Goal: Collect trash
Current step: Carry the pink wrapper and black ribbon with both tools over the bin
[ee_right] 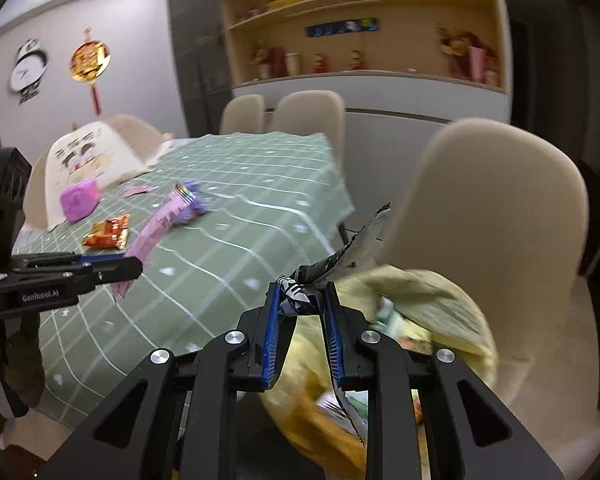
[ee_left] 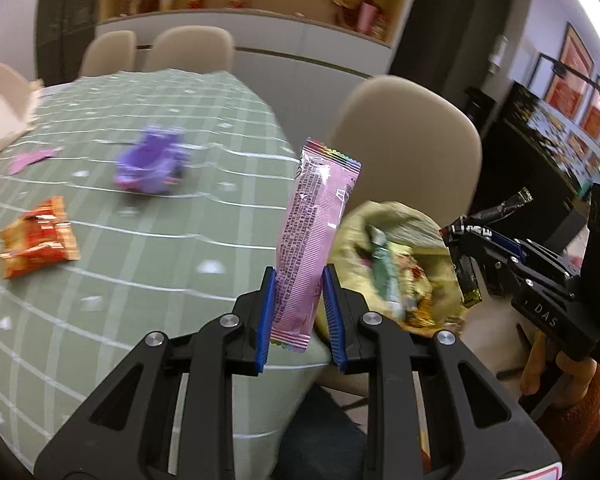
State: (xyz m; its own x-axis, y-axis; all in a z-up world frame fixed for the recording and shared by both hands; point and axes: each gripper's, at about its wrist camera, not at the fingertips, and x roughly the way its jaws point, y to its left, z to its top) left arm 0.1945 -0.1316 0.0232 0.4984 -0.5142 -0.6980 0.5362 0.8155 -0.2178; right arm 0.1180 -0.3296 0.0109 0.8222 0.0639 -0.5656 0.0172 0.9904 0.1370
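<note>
Long pink foil wrapper (ee_left: 314,240) stands upright, lower end clamped in left gripper (ee_left: 300,316); right gripper (ee_right: 300,312) pinches crumpled black-silver wrapper (ee_right: 332,260).

My left fingers (ee_left: 299,300) pinch an upright wrapper (ee_left: 314,236) at the tabletop (ee_left: 140,280) edge. The snack packet (ee_left: 38,238) lies left of them, the trash bag (ee_left: 396,260) right, between both my grippers, under my right fingers (ee_right: 300,312).

A purple toy car (ee_left: 150,160) sits on the checked green surface (ee_left: 120,280); beige chairs (ee_left: 404,140) and a figurine shelf (ee_right: 360,40) stand beyond.
</note>
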